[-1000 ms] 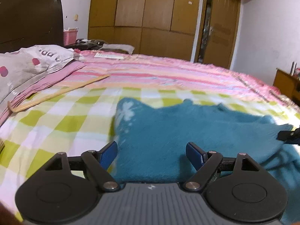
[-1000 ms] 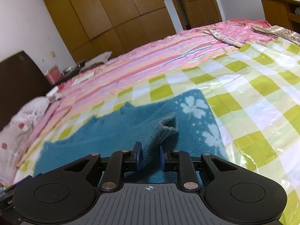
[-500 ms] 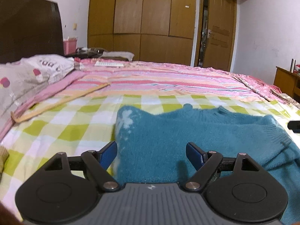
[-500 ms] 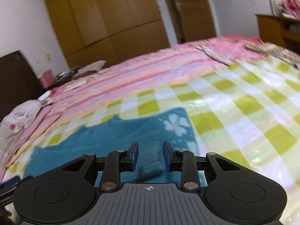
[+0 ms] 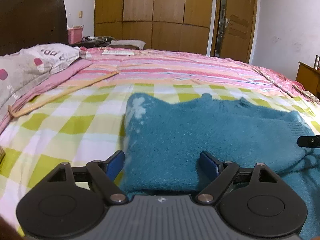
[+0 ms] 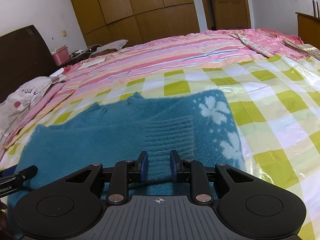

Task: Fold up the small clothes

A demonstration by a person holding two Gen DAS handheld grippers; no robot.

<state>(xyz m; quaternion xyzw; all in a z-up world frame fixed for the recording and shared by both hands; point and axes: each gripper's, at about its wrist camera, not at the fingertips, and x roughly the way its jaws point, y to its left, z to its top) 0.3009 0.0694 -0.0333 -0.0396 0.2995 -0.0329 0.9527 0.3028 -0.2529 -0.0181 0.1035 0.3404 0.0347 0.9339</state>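
Observation:
A teal knitted sweater (image 5: 200, 132) with white flower prints lies on the green-and-white checked sheet (image 5: 66, 128) on the bed. My left gripper (image 5: 161, 155) hovers over the sweater's near left edge, its jaws wide and still opening, with nothing gripped. In the right wrist view the sweater (image 6: 90, 140) has one sleeve folded across it, ending in a ribbed cuff (image 6: 172, 132). My right gripper (image 6: 159, 156) stands low over that cuff. Its jaws are closing with a narrow gap, the flat fabric lies under them, and the pads do not pinch it.
A grey printed pillow (image 5: 30, 66) and a dark headboard (image 5: 30, 16) are at the left. A thin wooden stick (image 5: 66, 94) lies on the pink striped bedspread (image 5: 180, 70). Wooden wardrobes (image 5: 156, 12) and a door stand behind, with a wooden cabinet (image 5: 308, 76) at the right.
The right gripper let go of the sleeve it held up; the sleeve now lies flat across the sweater. Its jaws widened, then narrowed. The left gripper stayed in place.

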